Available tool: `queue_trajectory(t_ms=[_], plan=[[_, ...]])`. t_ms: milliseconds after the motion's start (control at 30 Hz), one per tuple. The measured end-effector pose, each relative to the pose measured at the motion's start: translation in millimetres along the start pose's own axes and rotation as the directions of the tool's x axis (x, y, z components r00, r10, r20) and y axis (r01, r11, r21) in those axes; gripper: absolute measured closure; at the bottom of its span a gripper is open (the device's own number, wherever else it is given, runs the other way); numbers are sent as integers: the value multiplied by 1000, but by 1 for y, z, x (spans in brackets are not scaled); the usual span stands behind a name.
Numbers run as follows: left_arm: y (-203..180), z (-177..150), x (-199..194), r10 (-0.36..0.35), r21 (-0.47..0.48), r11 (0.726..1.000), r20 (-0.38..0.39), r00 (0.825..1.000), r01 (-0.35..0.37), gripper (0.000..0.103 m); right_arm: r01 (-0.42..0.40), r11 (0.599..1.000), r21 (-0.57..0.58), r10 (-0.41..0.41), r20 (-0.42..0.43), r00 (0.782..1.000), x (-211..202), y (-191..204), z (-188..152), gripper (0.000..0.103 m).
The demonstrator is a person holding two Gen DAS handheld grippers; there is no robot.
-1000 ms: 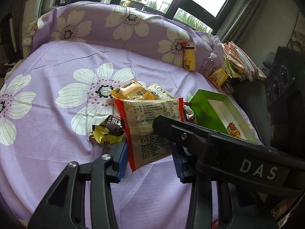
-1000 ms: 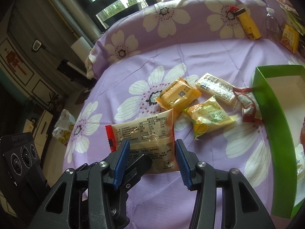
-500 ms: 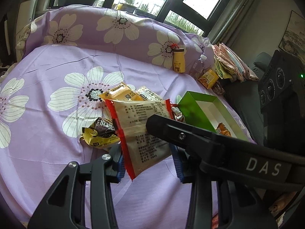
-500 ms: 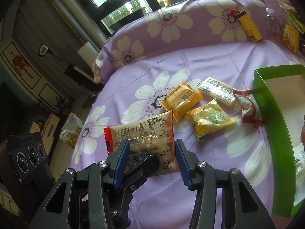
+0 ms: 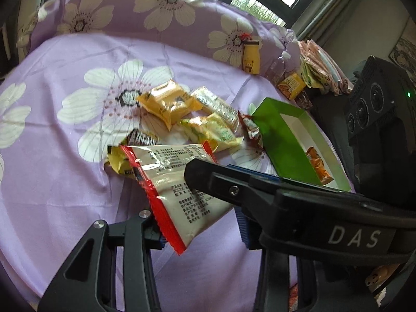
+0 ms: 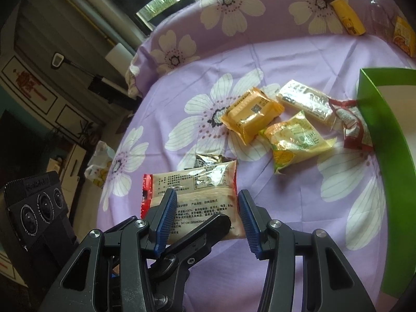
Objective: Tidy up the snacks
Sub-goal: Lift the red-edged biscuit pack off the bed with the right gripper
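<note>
Both grippers meet at one cream snack packet (image 6: 197,197) with red ends. The right gripper (image 6: 205,217) has its blue pads part-open, flanking the packet's near edge; contact cannot be told. The left gripper (image 5: 200,230) likewise straddles it, grip unclear. The green box (image 5: 283,140) lies ahead, to the right.

White letters "DAS" stand on the black right gripper body (image 5: 353,236) crossing the left wrist view. The cream packet (image 6: 197,189) with red ends carries a printed table and lines of small Chinese text, too small to read. The orange packet (image 6: 251,113) bears a QR code.
</note>
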State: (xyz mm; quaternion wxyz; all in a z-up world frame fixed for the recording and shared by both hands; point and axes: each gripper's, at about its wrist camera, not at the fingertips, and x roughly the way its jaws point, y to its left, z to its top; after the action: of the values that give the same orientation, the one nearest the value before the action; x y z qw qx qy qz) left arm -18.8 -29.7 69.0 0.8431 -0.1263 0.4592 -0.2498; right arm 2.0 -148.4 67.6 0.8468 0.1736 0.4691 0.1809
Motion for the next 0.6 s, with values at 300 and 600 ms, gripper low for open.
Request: queue_trajectory(t_ms=[300, 600], plan=[[24, -5, 20, 81, -79, 993, -128, 988, -92, 48, 49, 994, 95, -34, -147, 989, 43, -32, -7, 51], [40, -3, 14, 132, -94, 984, -168, 977, -149, 34, 3, 987, 158, 24, -167, 986, 47, -40, -6, 50]])
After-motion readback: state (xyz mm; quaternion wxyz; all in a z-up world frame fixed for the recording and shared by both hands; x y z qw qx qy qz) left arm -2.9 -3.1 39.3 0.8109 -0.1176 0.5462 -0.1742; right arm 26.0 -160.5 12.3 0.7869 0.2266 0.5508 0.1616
